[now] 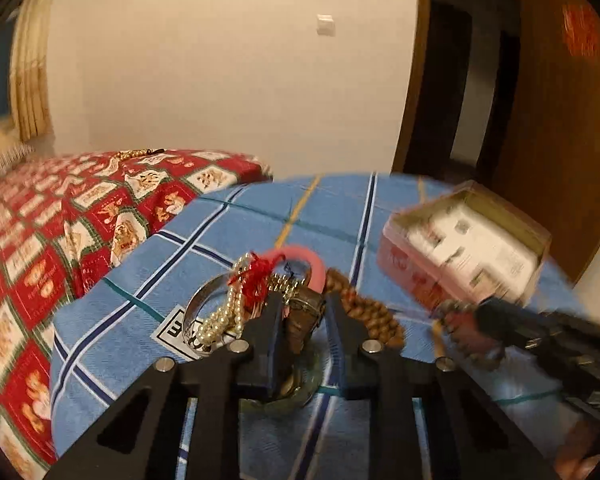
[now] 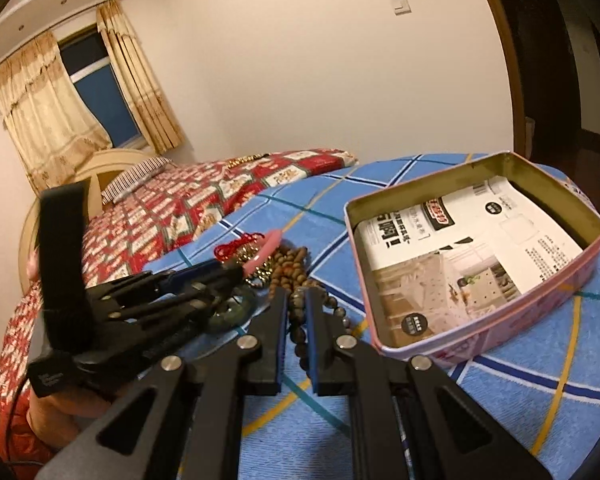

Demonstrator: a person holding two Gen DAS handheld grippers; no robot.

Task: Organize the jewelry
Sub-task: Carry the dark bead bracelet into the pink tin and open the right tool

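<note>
A jewelry pile lies on the blue plaid cloth (image 1: 236,224): a pink bangle (image 1: 316,264), a pearl strand (image 1: 224,316), a silver bangle (image 1: 196,304), a red tassel (image 1: 256,276) and brown wooden beads (image 1: 364,312). My left gripper (image 1: 302,304) has its jaws closed around a greenish jade bangle (image 1: 300,320). My right gripper (image 2: 297,300) is shut on a dark bead bracelet (image 2: 300,320) beside the pile; it shows blurred in the left wrist view (image 1: 452,316). The open pink tin (image 2: 480,248) lined with a printed sheet sits to the right.
A bed with a red patterned cover (image 2: 172,204) lies behind the blue-clothed surface. A gold necklace (image 1: 136,154) rests on the bed. A wooden door frame (image 1: 416,80) stands at the right; curtains (image 2: 48,108) hang at the back left.
</note>
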